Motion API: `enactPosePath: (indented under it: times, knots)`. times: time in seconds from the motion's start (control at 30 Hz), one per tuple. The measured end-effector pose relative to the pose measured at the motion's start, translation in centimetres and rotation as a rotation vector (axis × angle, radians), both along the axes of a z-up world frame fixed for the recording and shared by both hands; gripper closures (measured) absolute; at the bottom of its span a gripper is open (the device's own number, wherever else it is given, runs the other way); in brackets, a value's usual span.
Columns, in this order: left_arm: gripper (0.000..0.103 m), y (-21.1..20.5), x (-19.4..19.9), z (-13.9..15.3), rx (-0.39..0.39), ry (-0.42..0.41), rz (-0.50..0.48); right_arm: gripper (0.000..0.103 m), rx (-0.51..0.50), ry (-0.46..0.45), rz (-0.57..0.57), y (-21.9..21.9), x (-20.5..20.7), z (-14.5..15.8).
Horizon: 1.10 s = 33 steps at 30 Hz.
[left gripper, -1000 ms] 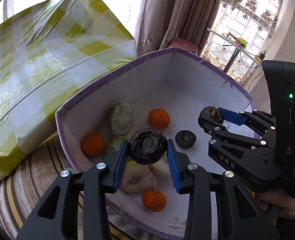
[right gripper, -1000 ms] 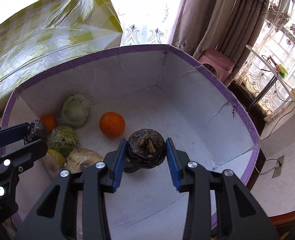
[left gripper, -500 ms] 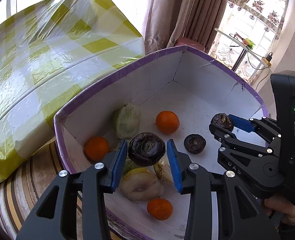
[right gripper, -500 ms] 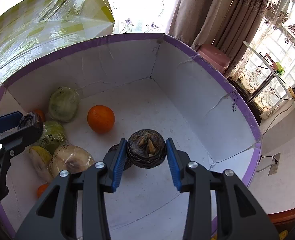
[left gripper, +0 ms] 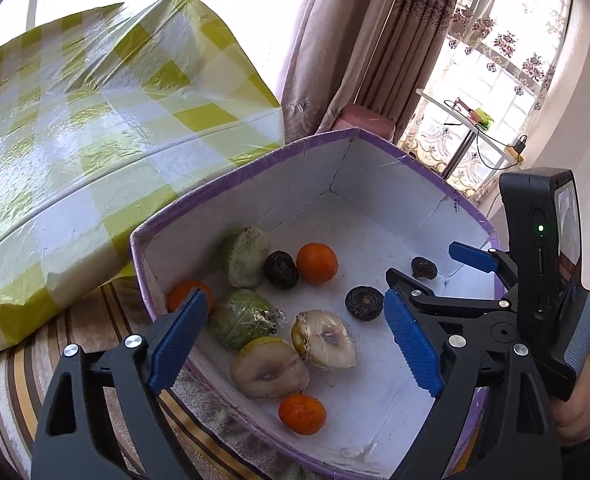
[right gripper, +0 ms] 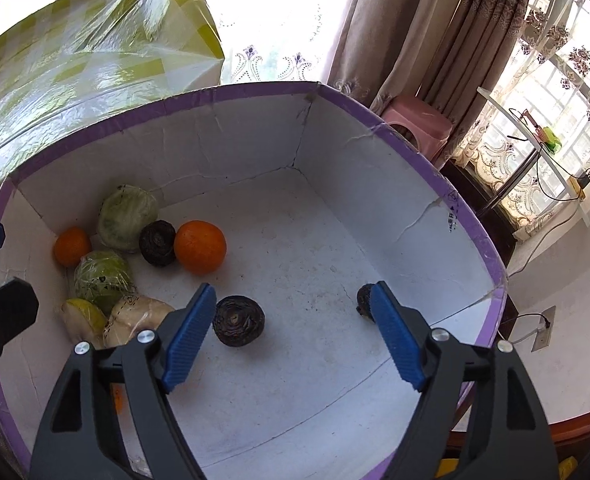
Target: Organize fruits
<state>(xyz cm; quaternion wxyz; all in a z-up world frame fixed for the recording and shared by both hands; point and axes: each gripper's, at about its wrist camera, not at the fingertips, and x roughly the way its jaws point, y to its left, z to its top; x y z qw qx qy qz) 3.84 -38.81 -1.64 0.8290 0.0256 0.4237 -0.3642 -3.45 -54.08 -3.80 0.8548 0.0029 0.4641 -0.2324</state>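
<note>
A white box with a purple rim (left gripper: 255, 160) (right gripper: 255, 90) holds the fruit. Three dark round fruits lie on its floor: one beside an orange (left gripper: 281, 270) (right gripper: 157, 243), one in the middle (left gripper: 364, 303) (right gripper: 238, 321), one by the right wall (left gripper: 424, 268) (right gripper: 364, 298). Several oranges (left gripper: 317, 263) (right gripper: 199, 247), wrapped green fruits (left gripper: 247, 256) (right gripper: 126, 216) and pale wrapped fruits (left gripper: 323, 339) (right gripper: 139, 316) lie at the left. My left gripper (left gripper: 295, 340) is open and empty above the box. My right gripper (right gripper: 293, 334) (left gripper: 427, 272) is open and empty too.
A yellow-and-white checked plastic-covered bundle (left gripper: 95, 140) (right gripper: 87, 60) lies behind and left of the box. The box rests on a striped cloth (left gripper: 15, 380). Curtains (left gripper: 355, 40), a pink stool (right gripper: 419, 120) and a small table (right gripper: 535, 140) stand beyond.
Both grippers have opened and let go of their dark fruits. The left one's now lies beside the orange, the right one's by the right wall.
</note>
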Motion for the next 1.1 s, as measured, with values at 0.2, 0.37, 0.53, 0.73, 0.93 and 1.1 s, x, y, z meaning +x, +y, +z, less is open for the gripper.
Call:
enactPosePath:
  times: [0.2, 0.37, 0.53, 0.73, 0.93, 1.1]
  knots:
    - [0.016, 1.1, -0.4, -0.1, -0.039, 0.053, 0.002, 0.01, -0.021, -0.024, -0.013, 0.4, -1.1, 1.5]
    - [0.016, 0.9, -0.7, 0.0, -0.015, 0.025, -0.001, 0.009, -0.018, -0.047, -0.013, 0.8, -1.8, 2.8]
    - [0.016, 1.3, -0.8, 0.4, 0.008, -0.012, 0.034, 0.009, -0.013, -0.056, -0.011, 1.0, -2.0, 3.4]
    - [0.016, 1.2, -0.8, 0.3, 0.027, -0.02, 0.036, 0.009, -0.007, -0.062, 0.0, 1.3, -1.9, 3.7]
    - [0.016, 1.3, -0.6, 0.3, 0.023, -0.012, 0.035, 0.009, 0.0, -0.062, -0.001, 1.1, -2.0, 3.6]
    - [0.016, 1.3, -0.6, 0.3, 0.022, -0.012, 0.035, 0.009, -0.001, -0.063, 0.001, 1.1, -2.0, 3.6]
